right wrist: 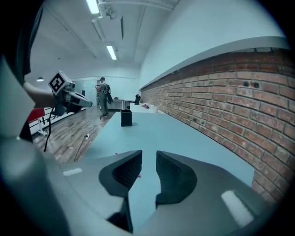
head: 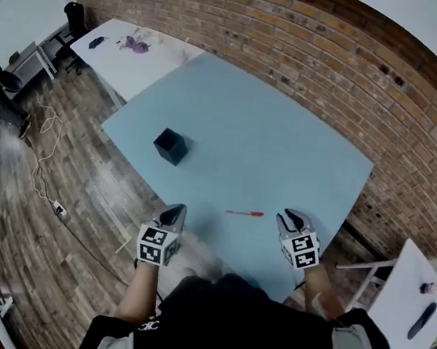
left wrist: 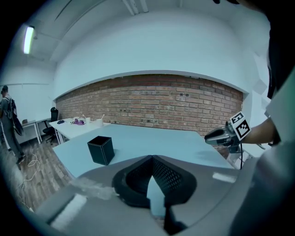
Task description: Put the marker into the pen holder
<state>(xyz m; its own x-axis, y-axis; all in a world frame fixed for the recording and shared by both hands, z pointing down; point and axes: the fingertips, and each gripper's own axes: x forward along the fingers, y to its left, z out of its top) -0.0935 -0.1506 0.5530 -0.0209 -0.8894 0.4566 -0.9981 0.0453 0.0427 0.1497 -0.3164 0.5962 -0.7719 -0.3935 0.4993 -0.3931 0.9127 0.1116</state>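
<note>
One slim pink-red marker (head: 244, 212), flat on blue table (head: 286, 138); left gripper (head: 174, 214) pinched shut, empty; right gripper (head: 293, 218) narrowly parted, empty.

Ceiling tubes (right wrist: 111, 52) give cool, even light; fisheye-bent, blurred edges.

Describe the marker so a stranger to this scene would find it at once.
Start at the large light-blue table before the brick wall. Toward its near edge, between the left hand-held gripper and the right hand-held gripper, lies the marker. It is a thin red stick lying flat, unlike the table's only other item, the black box-shaped pen holder farther back.
</note>
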